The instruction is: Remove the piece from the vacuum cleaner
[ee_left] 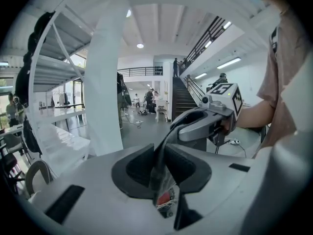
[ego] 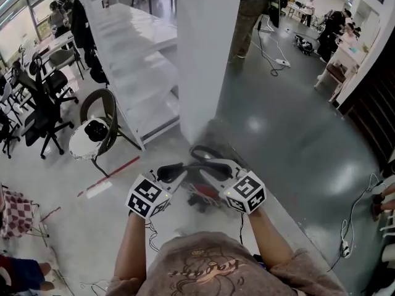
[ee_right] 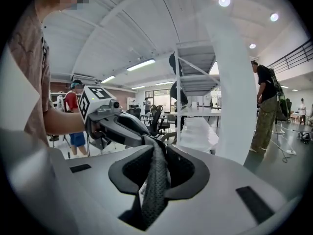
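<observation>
A dark, mesh-textured flexible piece (ego: 199, 158) hangs stretched between my two grippers, above the red and white vacuum cleaner (ego: 197, 197) on the floor. My left gripper (ego: 178, 173) is shut on one end of it; in the left gripper view the piece (ee_left: 160, 177) is pinched between the pads, with a red part (ee_left: 165, 198) showing below. My right gripper (ego: 207, 177) is shut on the other end, and in the right gripper view the mesh piece (ee_right: 156, 180) runs down between the jaws. Both grippers face each other, tips close together.
A white pillar (ego: 207, 54) stands right ahead, with a white shelving rack (ego: 133, 60) to its left. A round-seat chair (ego: 92, 131) and office chairs (ego: 43, 116) are on the left. Cables (ego: 271, 57) lie on the grey floor beyond; a person (ego: 250, 17) stands behind the pillar.
</observation>
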Available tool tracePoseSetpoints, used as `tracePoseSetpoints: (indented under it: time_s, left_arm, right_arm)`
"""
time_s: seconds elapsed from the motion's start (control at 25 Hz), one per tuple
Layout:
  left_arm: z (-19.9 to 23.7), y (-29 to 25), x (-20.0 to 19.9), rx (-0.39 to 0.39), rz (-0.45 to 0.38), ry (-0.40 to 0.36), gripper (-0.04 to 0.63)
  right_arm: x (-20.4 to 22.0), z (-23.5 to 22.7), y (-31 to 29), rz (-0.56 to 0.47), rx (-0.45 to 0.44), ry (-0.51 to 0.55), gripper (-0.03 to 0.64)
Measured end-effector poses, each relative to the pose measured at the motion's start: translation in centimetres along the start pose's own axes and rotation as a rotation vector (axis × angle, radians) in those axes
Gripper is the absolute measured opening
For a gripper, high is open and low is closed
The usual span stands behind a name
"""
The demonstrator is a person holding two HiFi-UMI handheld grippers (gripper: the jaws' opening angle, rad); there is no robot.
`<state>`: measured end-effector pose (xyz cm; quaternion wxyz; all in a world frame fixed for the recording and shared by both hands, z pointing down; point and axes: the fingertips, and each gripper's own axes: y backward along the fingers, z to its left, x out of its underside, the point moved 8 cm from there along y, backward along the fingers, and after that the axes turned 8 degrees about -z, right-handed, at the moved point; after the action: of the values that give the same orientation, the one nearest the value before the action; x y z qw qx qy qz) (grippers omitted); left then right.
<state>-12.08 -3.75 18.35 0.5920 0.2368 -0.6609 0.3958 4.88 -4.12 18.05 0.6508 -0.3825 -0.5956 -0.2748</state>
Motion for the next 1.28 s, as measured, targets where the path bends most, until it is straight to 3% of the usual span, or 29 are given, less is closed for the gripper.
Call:
tracePoseSetpoints:
  time_s: [0.52,1.28]
  left_arm:
    - [-1.3,-0.6,6.0,-0.011,0.051,0.083,0.072]
    - [-0.7,0.9,6.9,-0.097,0.055,0.116,0.074]
  right_arm:
    - [5.9,1.1,-0.2,0.057,0.003,-0.096,0.075]
    - [6.3,2.3,-2.1,0.043,0.025,-0.121,0.075]
